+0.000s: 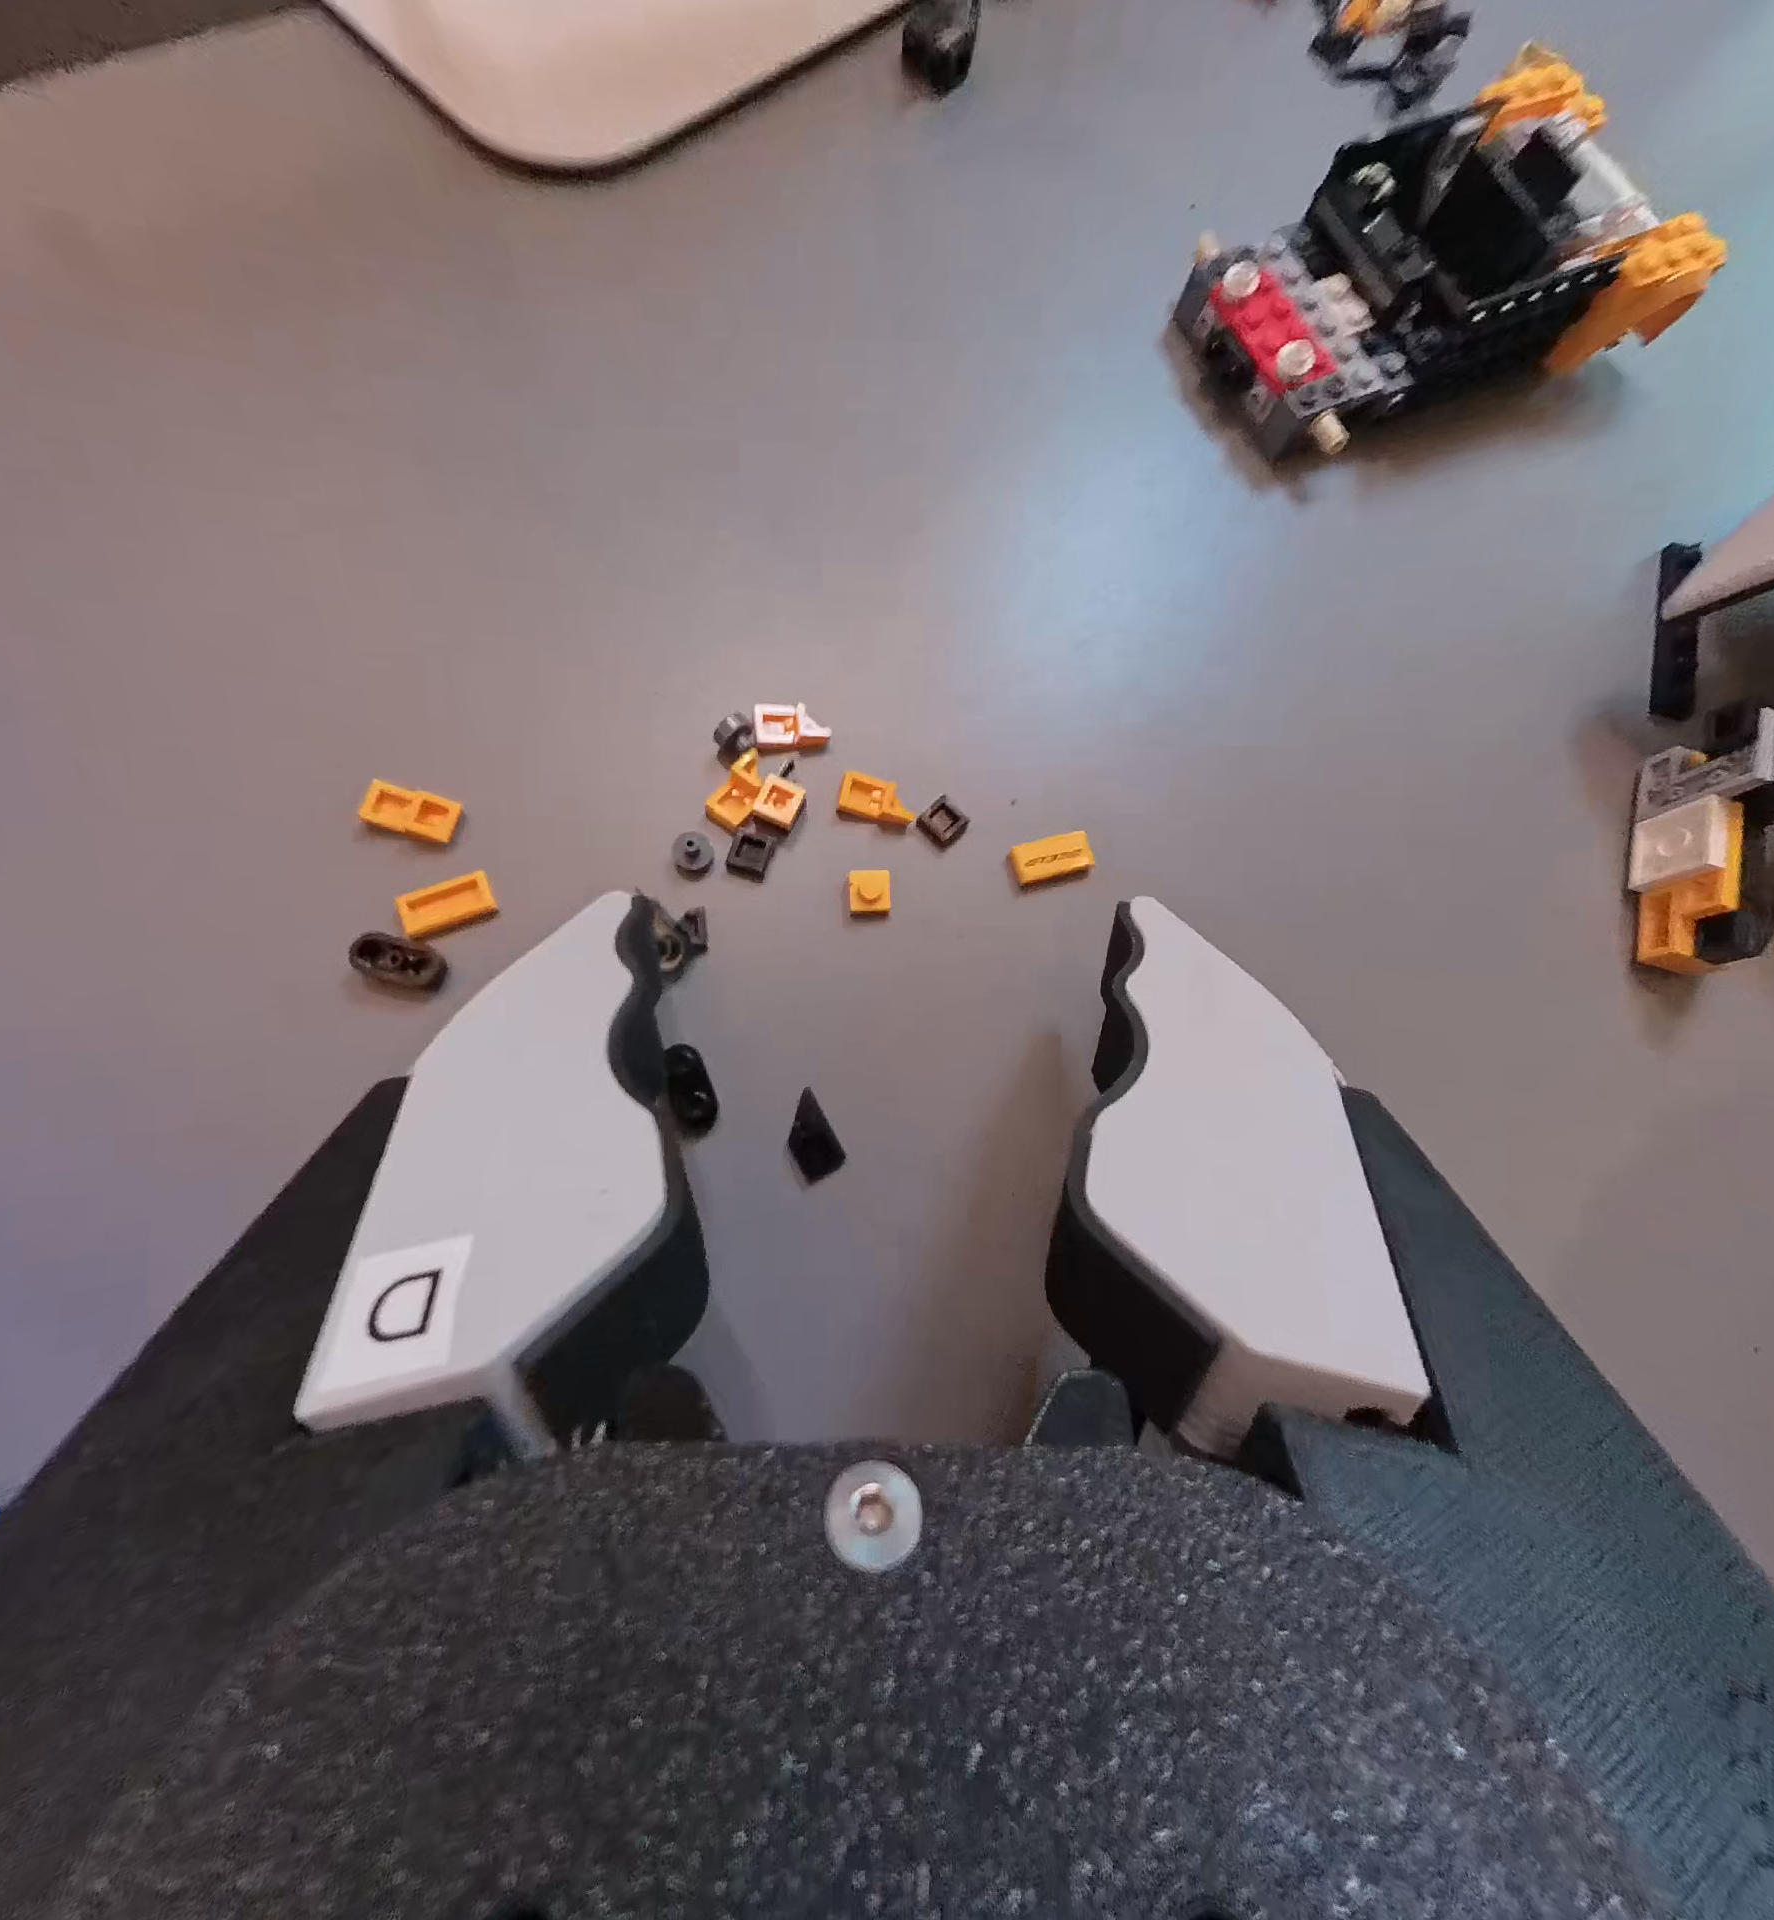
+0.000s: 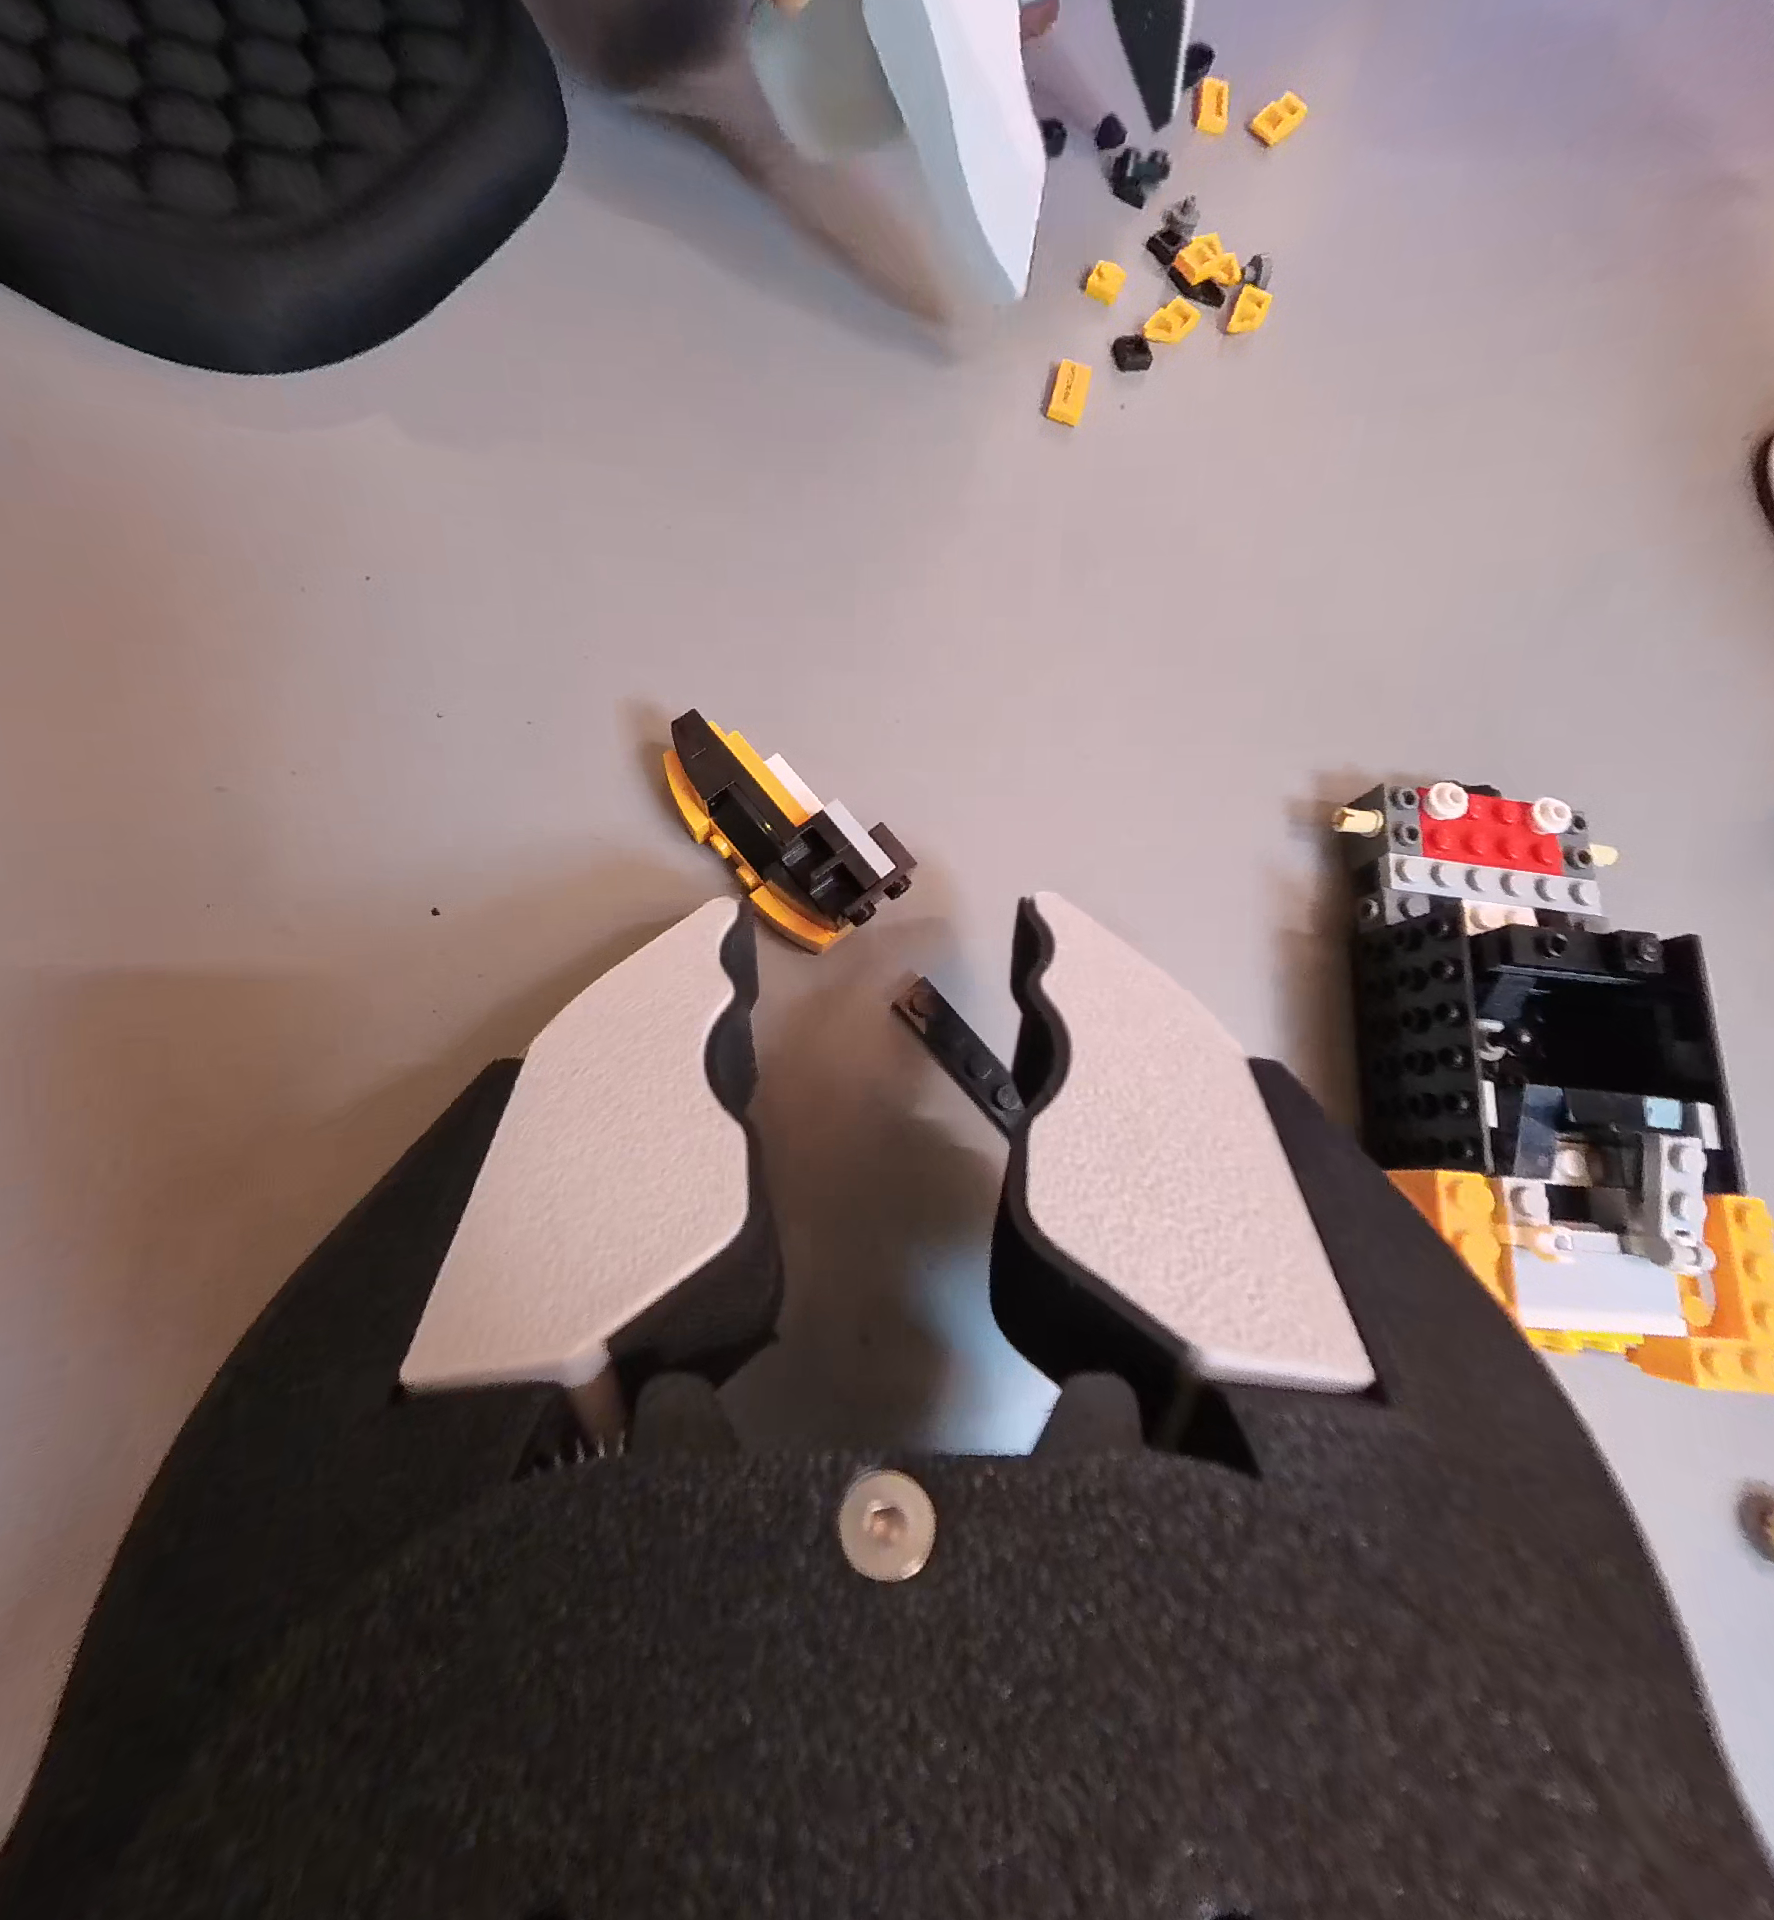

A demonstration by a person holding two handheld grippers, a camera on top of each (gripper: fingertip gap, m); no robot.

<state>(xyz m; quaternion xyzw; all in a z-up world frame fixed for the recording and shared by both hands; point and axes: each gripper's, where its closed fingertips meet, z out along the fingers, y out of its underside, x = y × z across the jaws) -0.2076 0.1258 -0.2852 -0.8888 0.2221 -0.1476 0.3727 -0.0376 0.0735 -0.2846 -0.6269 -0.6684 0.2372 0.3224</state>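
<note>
My left gripper (image 1: pixel 883 909) is open wide and holds nothing, low over a scatter of small orange and black brick pieces (image 1: pixel 758 805) on the grey table (image 1: pixel 447 468). A small orange square plate (image 1: pixel 868 892) lies just ahead of the gap. Two small black pieces (image 1: pixel 813 1138) lie between the fingers, untouched. My right gripper (image 2: pixel 881 912) is open and empty. A thin black plate (image 2: pixel 950 1044) lies on the table between its fingers, next to the right finger (image 2: pixel 1101 1039). An orange-and-black sub-assembly (image 2: pixel 779 831) lies just ahead of its left fingertip.
A part-built black, orange and red brick vehicle (image 1: pixel 1434 270) (image 2: pixel 1548 1060) stands on the table. A small grey-and-orange assembly (image 1: pixel 1693 862) lies at the right. A pale board corner (image 1: pixel 592 73) is at the back. A black mesh pad (image 2: pixel 218 156) and the other gripper (image 2: pixel 966 135) show in the right wrist view.
</note>
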